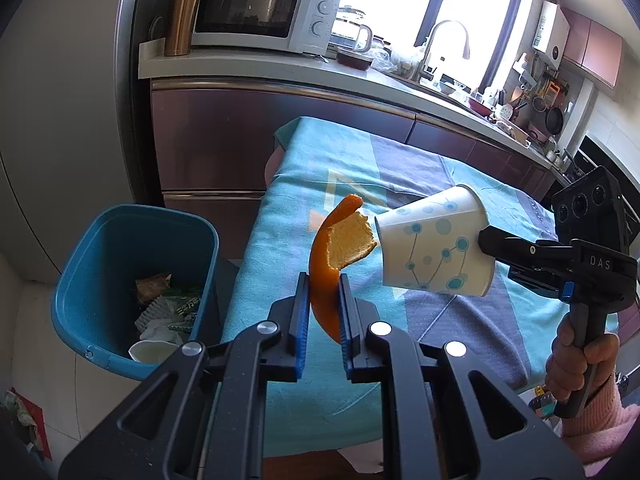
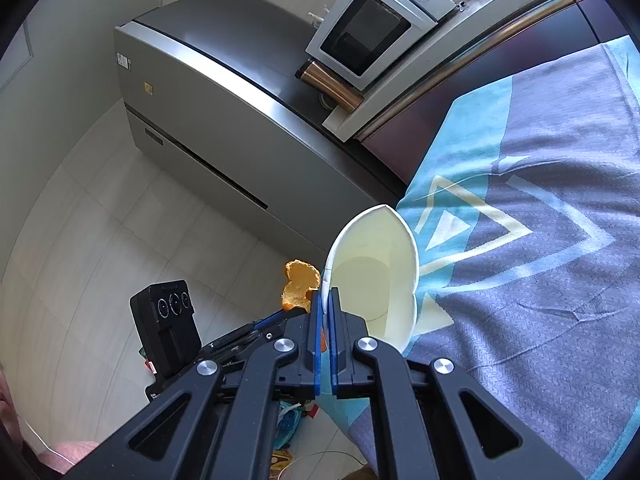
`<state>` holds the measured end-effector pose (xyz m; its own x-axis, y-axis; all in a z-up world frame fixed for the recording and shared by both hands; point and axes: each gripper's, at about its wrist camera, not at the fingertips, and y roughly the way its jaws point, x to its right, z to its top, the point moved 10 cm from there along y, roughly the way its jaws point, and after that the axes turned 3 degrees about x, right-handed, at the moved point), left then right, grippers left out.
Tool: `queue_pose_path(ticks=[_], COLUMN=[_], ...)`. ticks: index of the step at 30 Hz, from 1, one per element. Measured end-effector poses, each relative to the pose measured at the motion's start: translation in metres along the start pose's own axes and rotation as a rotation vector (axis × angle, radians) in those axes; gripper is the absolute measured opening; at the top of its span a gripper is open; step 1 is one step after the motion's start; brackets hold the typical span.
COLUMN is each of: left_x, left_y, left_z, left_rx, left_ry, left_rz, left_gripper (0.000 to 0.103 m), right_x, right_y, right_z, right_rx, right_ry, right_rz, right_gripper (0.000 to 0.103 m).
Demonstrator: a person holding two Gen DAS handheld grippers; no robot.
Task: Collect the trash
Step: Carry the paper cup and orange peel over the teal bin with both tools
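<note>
My left gripper is shut on a curved strip of orange peel, held up over the near left part of the table. Beside it, on the right, hangs a white paper cup with teal dots, tipped on its side with its bottom toward the peel. My right gripper is shut on the cup's rim. In the right wrist view that gripper pinches the cup wall, and the peel shows to its left. A blue trash bin stands on the floor left of the table, with wrappers and paper inside.
The table wears a teal and grey cloth. Behind it runs a kitchen counter with a microwave, a copper tumbler and a sink tap. A grey fridge stands at the left. A hand in a pink sleeve holds the right gripper's handle.
</note>
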<state>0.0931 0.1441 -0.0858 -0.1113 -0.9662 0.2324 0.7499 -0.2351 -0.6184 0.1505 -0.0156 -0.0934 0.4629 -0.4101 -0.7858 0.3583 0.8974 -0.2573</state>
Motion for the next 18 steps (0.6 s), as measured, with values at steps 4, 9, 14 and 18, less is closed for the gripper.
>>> queue_pose_path(ticks=[4,9,14,18], left_x=[-0.004,-0.009,-0.015,-0.019], left_y=[-0.002,-0.003,-0.006,-0.008], left_z=[0.001,0.002,0.002,0.002], left_rx=[0.003,0.008,0.012,0.015], left_ry=[-0.002,-0.006,-0.011,-0.015], left_rz=[0.007,0.016,0.025,0.031], left_gripper=[0.014,0.014,0.014,0.014], right_x=[-0.002,-0.004,-0.007,-0.007], right_y=[0.004,0.009,0.013,0.015], right_z=[0.0,0.0,0.0,0.0], right_rx=[-0.006,-0.012,-0.018,-0.025], right_ry=[-0.004,-0.006,-0.011,-0.013], right_rz=[0.002,0.008,0.012,0.017], right_gripper=[0.002,0.002,0.002,0.002])
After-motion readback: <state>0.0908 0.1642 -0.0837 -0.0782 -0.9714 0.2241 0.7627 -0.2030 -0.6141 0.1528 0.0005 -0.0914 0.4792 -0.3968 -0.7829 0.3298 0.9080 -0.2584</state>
